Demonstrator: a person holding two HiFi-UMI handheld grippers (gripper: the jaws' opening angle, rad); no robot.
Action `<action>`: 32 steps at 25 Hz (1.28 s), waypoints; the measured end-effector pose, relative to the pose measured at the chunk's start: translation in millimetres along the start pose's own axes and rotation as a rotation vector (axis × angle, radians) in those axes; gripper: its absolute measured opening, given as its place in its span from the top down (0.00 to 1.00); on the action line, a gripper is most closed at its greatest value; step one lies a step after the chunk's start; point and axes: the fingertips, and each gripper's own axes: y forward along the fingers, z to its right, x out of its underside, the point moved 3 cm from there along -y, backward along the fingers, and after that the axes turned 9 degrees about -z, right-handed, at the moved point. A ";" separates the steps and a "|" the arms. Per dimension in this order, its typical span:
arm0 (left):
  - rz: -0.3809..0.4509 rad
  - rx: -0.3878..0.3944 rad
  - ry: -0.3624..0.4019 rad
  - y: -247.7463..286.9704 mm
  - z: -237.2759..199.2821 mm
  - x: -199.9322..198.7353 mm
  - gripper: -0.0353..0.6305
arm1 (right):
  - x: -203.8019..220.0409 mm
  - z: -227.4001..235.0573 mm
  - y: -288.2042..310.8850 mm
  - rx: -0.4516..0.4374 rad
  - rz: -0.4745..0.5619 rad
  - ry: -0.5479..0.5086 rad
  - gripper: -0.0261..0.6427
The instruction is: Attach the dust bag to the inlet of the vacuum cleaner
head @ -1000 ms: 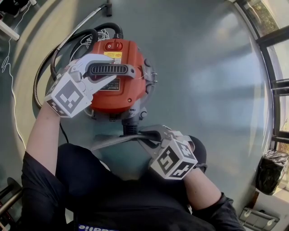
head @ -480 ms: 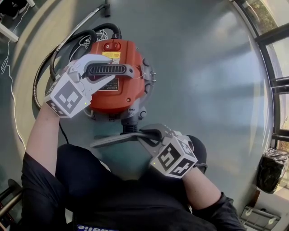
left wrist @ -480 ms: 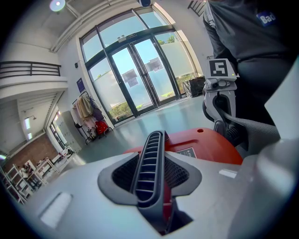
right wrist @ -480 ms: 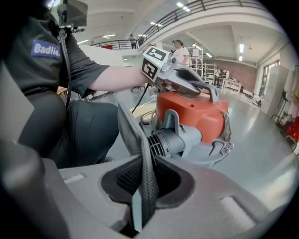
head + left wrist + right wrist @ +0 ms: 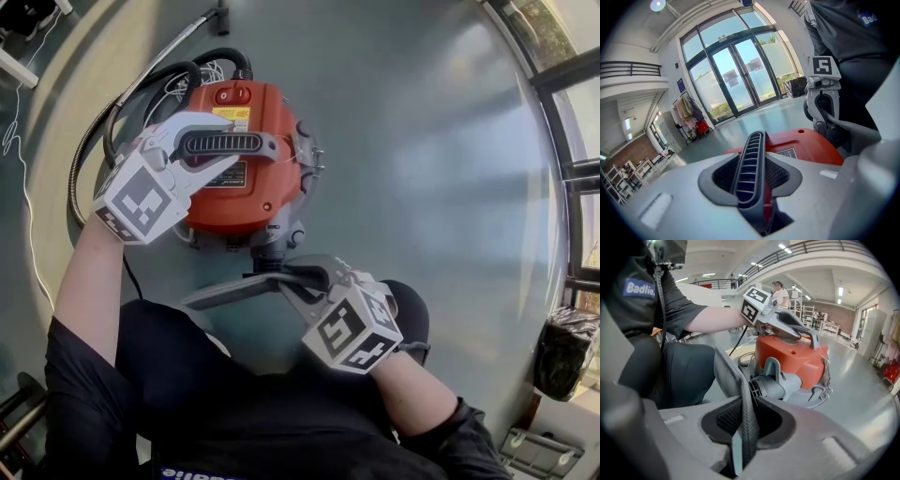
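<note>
Glossy grey-green floor (image 5: 422, 141) of a bright hall. Left gripper (image 5: 225, 145): jaws clamped on the black ribbed handle (image 5: 750, 164) atop the red vacuum cleaner (image 5: 248, 192). Right gripper (image 5: 314, 279), on the vacuum cleaner's near side: jaws opening, with grey dust bag (image 5: 234, 291) fabric still between the pads, just in front of the vacuum cleaner's grey inlet (image 5: 766, 383). Black hose (image 5: 141, 89) curls round the vacuum cleaner's far side.

Vacuum cleaner (image 5: 253, 192) orange-red body, dk grey ribbed handle (image 5: 225, 143), lt grey inlet (image 5: 771, 385). Dust bag (image 5: 740, 399) grey, fine woven mesh. Left claw (image 5: 234, 142) lt grey; cube (image 5: 141, 202) b/w squares. Floor (image 5: 422, 141) glossy grey-green. Hose (image 5: 223, 52) blk.
</note>
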 end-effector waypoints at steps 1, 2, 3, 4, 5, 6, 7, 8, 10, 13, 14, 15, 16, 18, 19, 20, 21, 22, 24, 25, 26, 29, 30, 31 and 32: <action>-0.002 0.000 -0.001 0.0 0.0 0.5 0.71 | 1.8 1.7 0.1 -0.001 0.002 0.015 0.87; -0.005 0.000 -0.002 0.0 0.1 1.3 0.71 | 3.8 3.4 0.1 -0.001 0.004 0.026 0.87; -0.007 0.000 -0.002 -0.1 0.1 1.9 0.71 | 5.5 4.9 0.2 0.000 0.006 0.033 0.87; -0.006 -0.001 -0.002 -0.3 0.1 1.7 0.71 | 6.6 5.9 0.3 0.001 0.008 0.036 0.86; -0.003 -0.002 -0.001 -0.5 0.0 1.1 0.71 | 7.1 6.4 0.4 0.003 0.010 0.036 0.86; -0.001 -0.003 -0.001 -0.4 0.0 0.7 0.71 | 7.2 6.6 0.5 0.007 0.009 0.034 0.86; 0.000 -0.003 0.000 -0.2 0.1 0.5 0.71 | 7.3 6.8 0.5 0.012 0.007 0.032 0.86; 0.001 -0.004 0.000 0.0 0.2 0.4 0.71 | 7.0 7.2 0.6 0.019 0.004 0.032 0.86; 0.000 -0.004 0.000 0.3 0.2 0.5 0.71 | 5.7 8.3 1.2 0.031 -0.003 0.031 0.85; -0.003 -0.006 -0.002 0.2 0.0 0.5 0.71 | 4.5 9.6 1.1 0.046 -0.008 0.035 0.84; -0.004 -0.007 -0.003 0.1 0.0 0.5 0.71 | 4.5 9.9 0.8 0.053 -0.009 0.036 0.84; -0.005 -0.008 -0.004 0.0 0.0 0.6 0.71 | 4.9 10.0 0.7 0.060 -0.009 0.037 0.84; -0.006 -0.009 -0.004 0.0 0.1 0.7 0.71 | 5.4 10.1 0.7 0.067 -0.009 0.036 0.83; -0.006 -0.010 -0.005 0.1 0.3 0.9 0.71 | 6.0 9.7 1.0 0.081 -0.014 0.032 0.83; -0.006 -0.010 -0.005 0.1 0.3 1.0 0.71 | 6.0 9.3 1.1 0.090 -0.017 0.027 0.83; -0.005 -0.009 -0.004 0.1 0.2 1.1 0.71 | 5.9 9.1 1.1 0.101 -0.021 0.020 0.82; -0.005 -0.008 -0.004 0.0 0.2 1.1 0.72 | 5.8 9.1 0.8 0.114 -0.026 0.011 0.82; -0.003 -0.006 -0.003 -0.1 0.2 1.0 0.71 | 5.8 9.1 0.3 0.128 -0.030 0.000 0.80; -0.001 -0.004 -0.003 -0.3 0.1 0.7 0.71 | 6.1 8.6 -0.6 0.149 -0.037 -0.018 0.78; 0.000 -0.004 -0.002 -0.3 0.0 0.7 0.71 | 6.6 8.0 -0.7 0.153 -0.040 -0.023 0.78; 0.000 -0.005 -0.002 -0.3 -0.1 0.8 0.71 | 7.5 7.2 -0.6 0.152 -0.042 -0.024 0.77; -0.003 -0.007 -0.003 0.2 0.1 1.8 0.71 | 11.5 4.7 0.4 0.130 -0.054 -0.021 0.75; -0.003 -0.008 -0.004 0.3 0.0 2.0 0.71 | 12.7 3.8 0.4 0.122 -0.060 -0.022 0.75; -0.004 -0.007 -0.005 0.3 -0.2 2.0 0.71 | 13.9 2.7 0.2 0.115 -0.067 -0.024 0.75; -0.005 -0.007 -0.007 0.4 -0.5 1.9 0.71 | 15.5 1.5 -0.1 0.108 -0.075 -0.027 0.75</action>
